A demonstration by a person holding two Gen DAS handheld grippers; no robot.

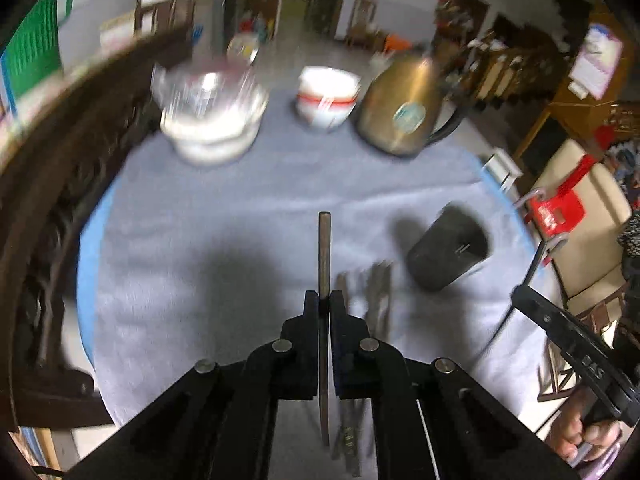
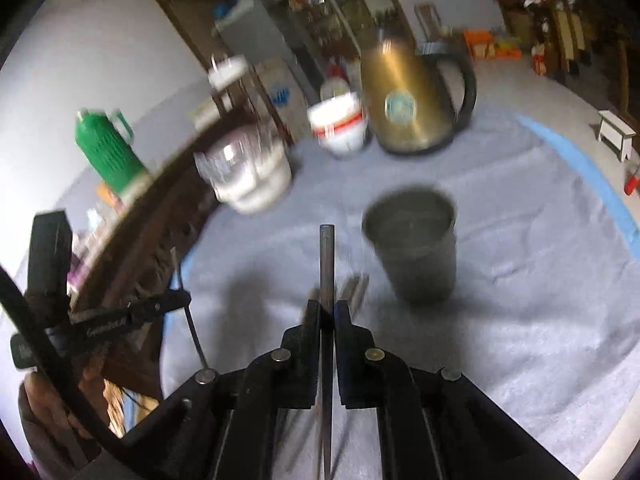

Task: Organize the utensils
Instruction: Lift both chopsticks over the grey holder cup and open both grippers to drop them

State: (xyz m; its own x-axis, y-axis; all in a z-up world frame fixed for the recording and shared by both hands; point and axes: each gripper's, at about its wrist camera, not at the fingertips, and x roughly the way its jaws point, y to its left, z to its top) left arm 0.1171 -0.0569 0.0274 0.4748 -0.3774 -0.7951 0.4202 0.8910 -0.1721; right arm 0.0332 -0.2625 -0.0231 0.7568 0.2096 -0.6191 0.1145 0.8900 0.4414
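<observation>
**A:** What have I got on the left?

**B:** From my seat, the left gripper [image 1: 324, 300] has its jaws pressed onto a thin dark rod [image 1: 324, 256], which I take for a chopstick. It runs straight out past the fingertips, and its back end passes between the fingers toward the camera. The view is blurred, so I can't read finer detail.

**A:** And the right?

**B:** Same picture there. The right gripper [image 2: 328, 307] is pinching its own stick [image 2: 327, 260], which stands out ahead of the tips in line with the fingers.

**A:** Where's the holder?

**B:** The dark cup [image 2: 414, 246] stands upright on the grey cloth [image 2: 520, 300], mouth open, just right of my right-hand stick and a little beyond its tip. In the left view the cup [image 1: 450, 254] sits to the right of the held rod and looks tilted, likely from the lens.

**A:** Anything loose on the cloth?

**B:** A few more sticks [image 1: 378, 292] lie flat just right of the left fingertips, between them and the cup. How many, I can't tell.

**A:** Farther back?

**B:** A brass kettle [image 2: 408, 104], a white bowl [image 2: 340, 126] with a red band touching or just beside it, and a glass jug [image 2: 244, 168] further left.
</observation>
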